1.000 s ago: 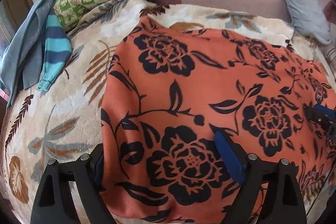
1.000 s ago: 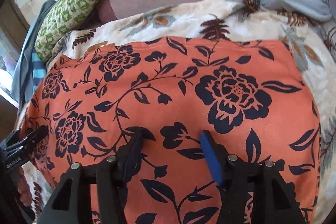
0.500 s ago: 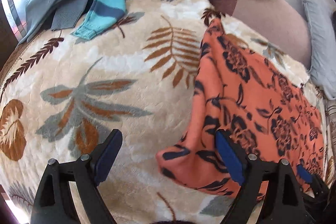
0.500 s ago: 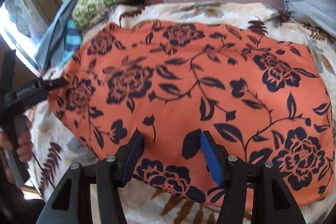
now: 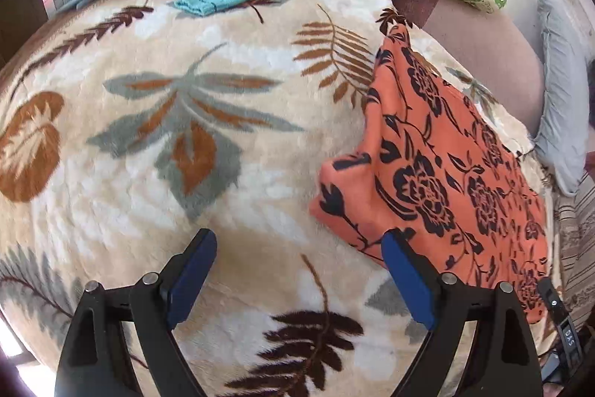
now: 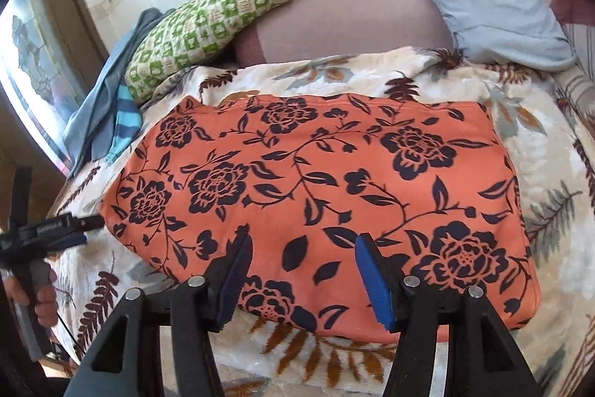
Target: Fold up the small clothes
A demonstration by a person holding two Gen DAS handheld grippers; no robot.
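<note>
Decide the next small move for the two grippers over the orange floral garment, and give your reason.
Probably bring the left gripper to the orange floral garment at its near-left corner. The garment lies flat on the leaf-print blanket, both grippers are open and empty, and the right gripper hangs over the near edge.

A second ago the left tongs (image 5: 297, 270) hung over the orange flowered cloth (image 6: 319, 196); now they are off its left edge, spread wide above the bare leaf-print blanket (image 5: 167, 144). The right tongs (image 6: 301, 270) are drawn back and higher, half spread, so the whole folded cloth now shows.
</note>
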